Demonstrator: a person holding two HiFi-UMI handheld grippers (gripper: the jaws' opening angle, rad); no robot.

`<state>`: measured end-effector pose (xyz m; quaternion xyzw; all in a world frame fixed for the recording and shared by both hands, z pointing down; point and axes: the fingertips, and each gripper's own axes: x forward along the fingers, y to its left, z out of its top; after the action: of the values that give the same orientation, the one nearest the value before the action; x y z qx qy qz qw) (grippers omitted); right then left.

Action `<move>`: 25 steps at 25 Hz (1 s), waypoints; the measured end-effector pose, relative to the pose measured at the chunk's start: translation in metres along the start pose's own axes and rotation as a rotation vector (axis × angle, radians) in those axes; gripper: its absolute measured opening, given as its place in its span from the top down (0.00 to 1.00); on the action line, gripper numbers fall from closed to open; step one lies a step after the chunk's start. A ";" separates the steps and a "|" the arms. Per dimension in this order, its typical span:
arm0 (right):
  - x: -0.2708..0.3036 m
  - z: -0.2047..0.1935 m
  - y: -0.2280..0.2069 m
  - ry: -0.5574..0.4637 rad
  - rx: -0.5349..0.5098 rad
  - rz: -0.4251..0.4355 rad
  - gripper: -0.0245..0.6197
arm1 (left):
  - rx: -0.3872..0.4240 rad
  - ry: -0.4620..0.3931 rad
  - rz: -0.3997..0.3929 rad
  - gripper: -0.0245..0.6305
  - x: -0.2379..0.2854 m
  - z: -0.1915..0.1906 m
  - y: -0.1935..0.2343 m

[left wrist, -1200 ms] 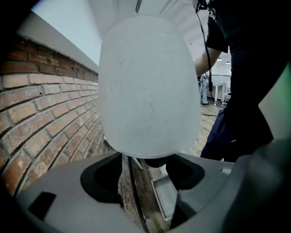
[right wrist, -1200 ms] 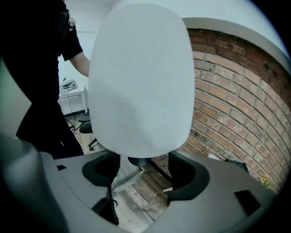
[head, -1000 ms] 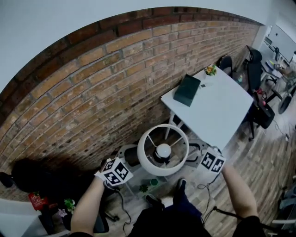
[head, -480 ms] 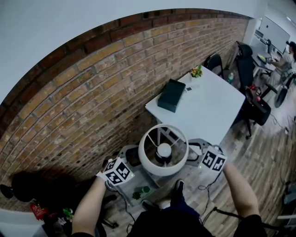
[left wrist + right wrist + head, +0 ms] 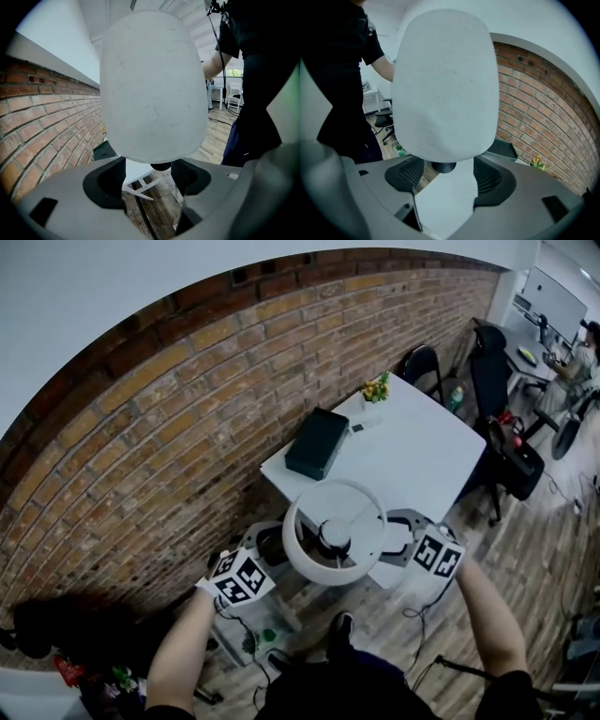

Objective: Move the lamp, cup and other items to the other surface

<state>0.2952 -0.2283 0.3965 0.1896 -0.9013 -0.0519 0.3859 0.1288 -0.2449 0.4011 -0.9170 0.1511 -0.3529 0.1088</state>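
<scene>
Hanging above the wooden floor (image 5: 525, 549), the white lamp (image 5: 333, 531) is cradled between the left gripper (image 5: 277, 549) at its 8 o'clock and the right gripper (image 5: 394, 538) at its 4 o'clock. Both pairs of jaws are spread wide, the dark stem (image 5: 161, 166) below the shade (image 5: 152, 89) left untouched between the pads (image 5: 187, 174). A white table (image 5: 422, 451) is seen at the lamp's 1 o'clock.

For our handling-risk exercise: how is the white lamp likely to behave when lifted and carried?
The lamp is probably top-heavy and apt to tip: a wide shade sits on a narrow dark neck. The shade looks thin and open-topped, so likely light but easily dented.
</scene>
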 end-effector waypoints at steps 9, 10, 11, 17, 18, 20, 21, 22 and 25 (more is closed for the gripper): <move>-0.027 -0.067 -0.070 0.030 0.021 -0.011 0.44 | 0.006 0.020 -0.010 0.52 0.089 0.042 0.029; -0.027 -0.074 -0.077 0.030 0.018 -0.010 0.44 | 0.007 0.025 -0.012 0.52 0.098 0.044 0.032; -0.027 -0.081 -0.084 0.032 0.015 -0.010 0.44 | 0.009 0.029 -0.014 0.52 0.106 0.046 0.035; -0.029 -0.113 -0.117 0.063 0.037 -0.006 0.44 | 0.020 0.043 -0.032 0.52 0.145 0.061 0.055; -0.029 -0.116 -0.123 0.064 0.036 -0.005 0.44 | 0.021 0.045 -0.035 0.52 0.151 0.063 0.059; -0.029 -0.122 -0.132 0.066 0.042 -0.005 0.44 | 0.019 0.051 -0.041 0.52 0.161 0.064 0.065; -0.029 -0.125 -0.137 0.066 0.046 -0.005 0.44 | 0.018 0.053 -0.043 0.52 0.166 0.064 0.067; -0.028 -0.128 -0.141 0.067 0.047 -0.004 0.44 | 0.016 0.056 -0.045 0.52 0.171 0.064 0.069; -0.024 -0.139 -0.149 0.085 0.049 0.003 0.44 | 0.016 0.073 -0.049 0.52 0.184 0.063 0.073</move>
<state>0.4550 -0.3489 0.4413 0.1996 -0.8855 -0.0213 0.4191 0.2867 -0.3725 0.4460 -0.9060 0.1294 -0.3900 0.1019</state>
